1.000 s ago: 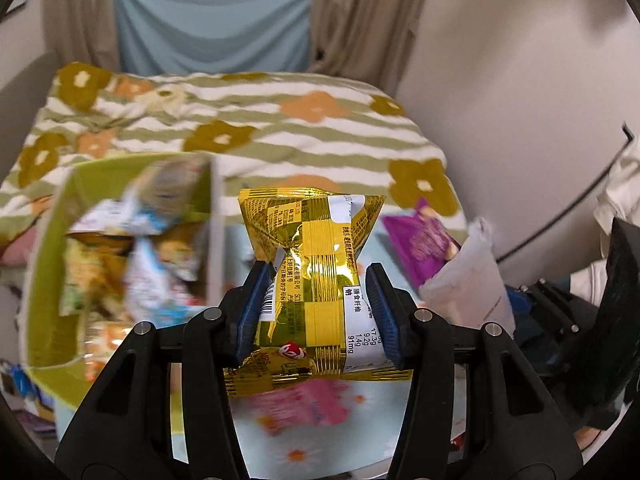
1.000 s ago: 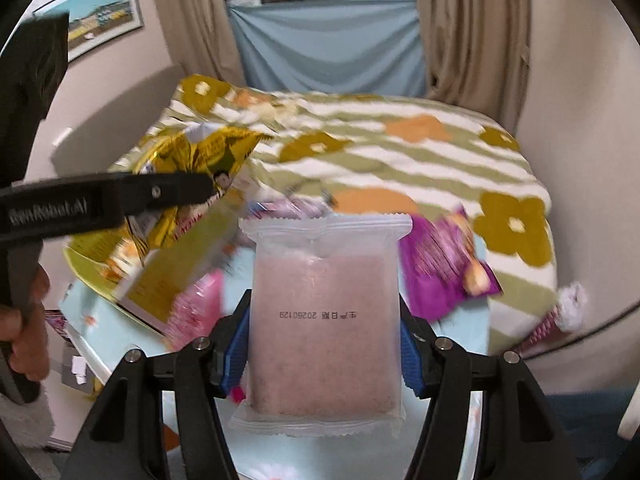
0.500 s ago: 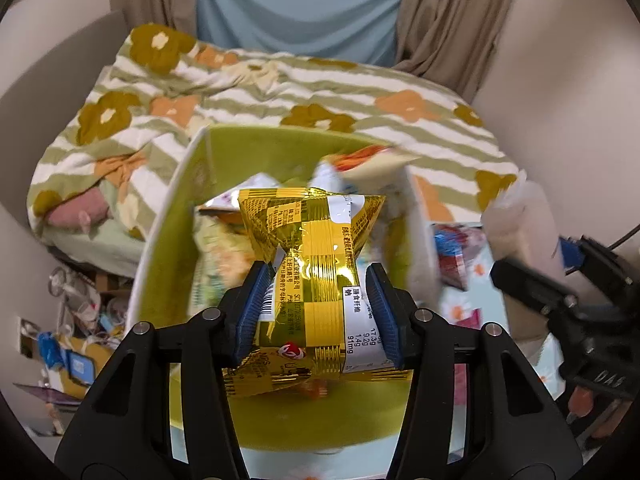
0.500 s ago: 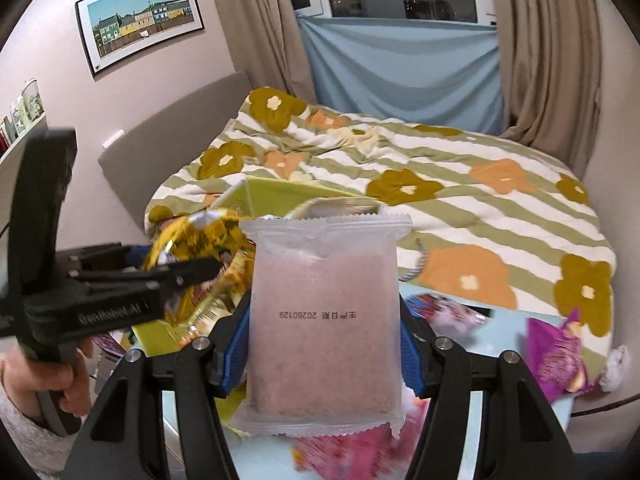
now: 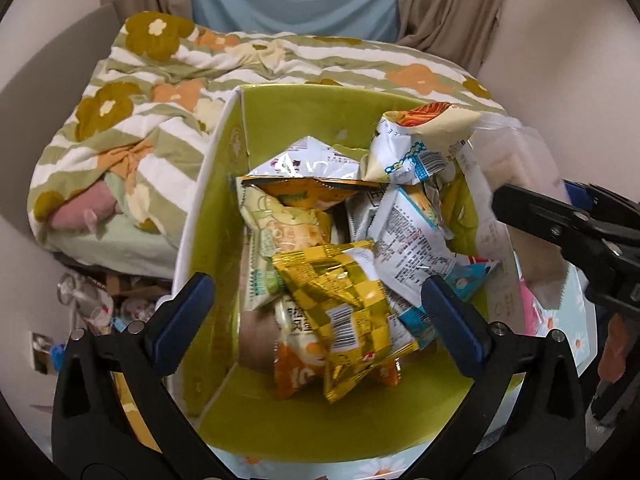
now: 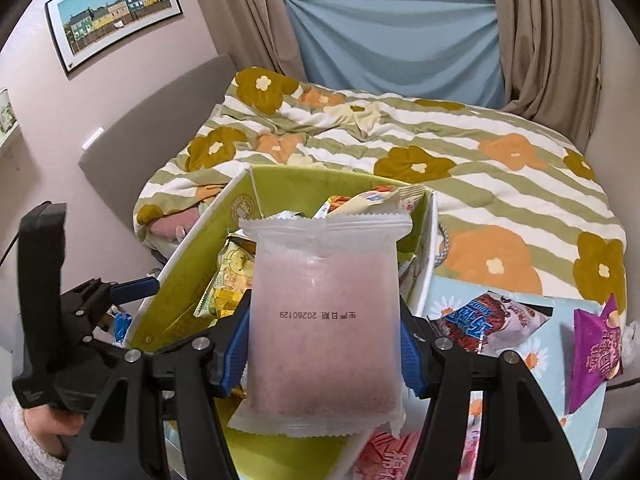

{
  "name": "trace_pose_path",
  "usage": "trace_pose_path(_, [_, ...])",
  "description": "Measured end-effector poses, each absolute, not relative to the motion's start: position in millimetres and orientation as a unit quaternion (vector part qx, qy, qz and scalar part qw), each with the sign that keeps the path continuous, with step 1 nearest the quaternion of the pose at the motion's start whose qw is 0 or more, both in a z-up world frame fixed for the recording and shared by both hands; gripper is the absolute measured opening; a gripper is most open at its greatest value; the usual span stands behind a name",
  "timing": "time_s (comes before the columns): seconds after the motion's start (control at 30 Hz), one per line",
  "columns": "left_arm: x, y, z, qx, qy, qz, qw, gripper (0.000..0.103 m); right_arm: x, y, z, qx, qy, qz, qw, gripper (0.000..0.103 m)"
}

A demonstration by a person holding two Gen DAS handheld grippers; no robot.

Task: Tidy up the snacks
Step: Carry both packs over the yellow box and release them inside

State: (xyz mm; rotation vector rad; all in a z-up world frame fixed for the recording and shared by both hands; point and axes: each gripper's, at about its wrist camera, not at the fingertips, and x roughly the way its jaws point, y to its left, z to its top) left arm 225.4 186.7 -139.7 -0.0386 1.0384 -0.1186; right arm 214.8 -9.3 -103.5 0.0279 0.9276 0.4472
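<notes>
Bed with a green-and-white striped quilt printed with orange and olive flowers [image 6: 460,168] fills the background, under a blue cloth at the window. In front of it, a lime-green open cardboard box [image 5: 288,120] sits on the desk with a pale blue daisy-print cover [image 6: 548,364], heaped with snack bags. Left gripper [image 5: 318,304] hangs over the box, its jaws having just been opening and now spread wide, nothing pressed between the blue pads. Gold checkered foil snack packet [image 5: 344,312] lies loose on top of the pile inside the box, between the parted fingers but apart from both. Right gripper [image 6: 324,344] is clamped on a frosted translucent packet with pinkish contents [image 6: 326,336], held upright at the box's near right edge. On the desk right of the box: a red-and-blue snack bag [image 6: 488,324], then a purple snack bag [image 6: 596,352].
</notes>
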Motion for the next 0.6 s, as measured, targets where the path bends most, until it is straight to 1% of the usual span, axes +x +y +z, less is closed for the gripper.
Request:
trace_pose_path(0.27, [224.4,202.4,-141.4,0.004,0.499,-0.051,0.865,0.103,231.5,24.4,-107.8,0.013,0.461,0.216,0.860,0.058])
trace_pose_path(0.4, [222.1,215.4,-143.2,-0.007,0.501,-0.041,0.865,0.103,240.4,41.4,-114.6,0.006,0.473,0.228,0.851,0.059])
trace_pose_path(0.53, [221.7,226.8,-149.9,-0.021,0.519,-0.025,0.854,0.103,249.7,48.3,-125.9,0.016,0.474,0.246,0.846,0.060])
trace_pose_path(0.57, [220.5,228.1,-150.8,-0.021,0.520,-0.020,0.854,0.103,250.8,47.9,-129.1,0.020,0.477,0.248,0.843,0.062])
trace_pose_path(0.6, [217.8,229.6,-151.1,-0.022,0.519,-0.017,0.854,0.103,250.8,47.0,-131.0,0.024,0.478,0.250,0.842,0.072])
